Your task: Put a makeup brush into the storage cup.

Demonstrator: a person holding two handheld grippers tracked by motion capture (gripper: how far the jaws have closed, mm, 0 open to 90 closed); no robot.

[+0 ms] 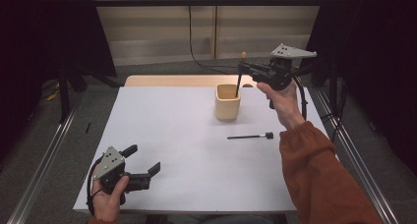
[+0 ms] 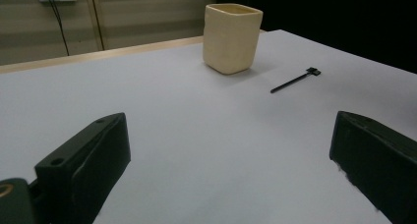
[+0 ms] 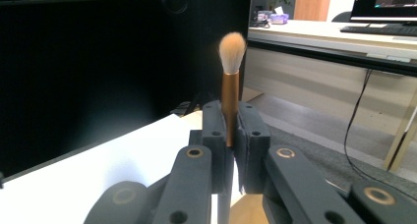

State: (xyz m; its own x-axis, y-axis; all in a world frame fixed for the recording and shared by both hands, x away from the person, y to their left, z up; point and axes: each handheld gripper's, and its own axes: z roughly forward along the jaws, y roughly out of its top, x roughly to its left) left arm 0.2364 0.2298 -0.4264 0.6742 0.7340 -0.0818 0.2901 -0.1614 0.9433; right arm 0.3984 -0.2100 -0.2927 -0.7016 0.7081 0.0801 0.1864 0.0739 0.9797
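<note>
Nearest the high camera, at about 7 o'clock on the white surface (image 1: 196,150), sits the left gripper (image 1: 147,172), held low in the person's left hand (image 1: 109,199). Its jaws stand wide apart and hold nothing; in the left gripper view they frame a bare stretch of the surface, with the cup and the loose brush beyond.

Toward 1 o'clock, the right gripper (image 1: 242,66) is raised above the far edge of the surface, carried by the right hand (image 1: 280,100) on an orange-sleeved arm. Its jaws are closed tight on a makeup brush (image 3: 230,86). In the right gripper view the brush stands upright between the jaws, copper ferrule just above them, pale bristles on top. In the high view the dark handle hangs down from the jaws with its lower end at or inside the mouth of the cup (image 1: 227,102), a cream, square-sided holder standing upright at about 12 o'clock from the surface centre.

A second brush (image 1: 250,136), thin and black with a small square head, lies flat on the surface at about 5 o'clock from the cup, well apart from it and untouched by either gripper.

Judged progress: the work appears to be loading brushes into the cup. One brush is in hand at the cup mouth but not yet released, so whether its tip rests on the cup bottom cannot be told. The black brush is left to collect. Roughly half remains.
</note>
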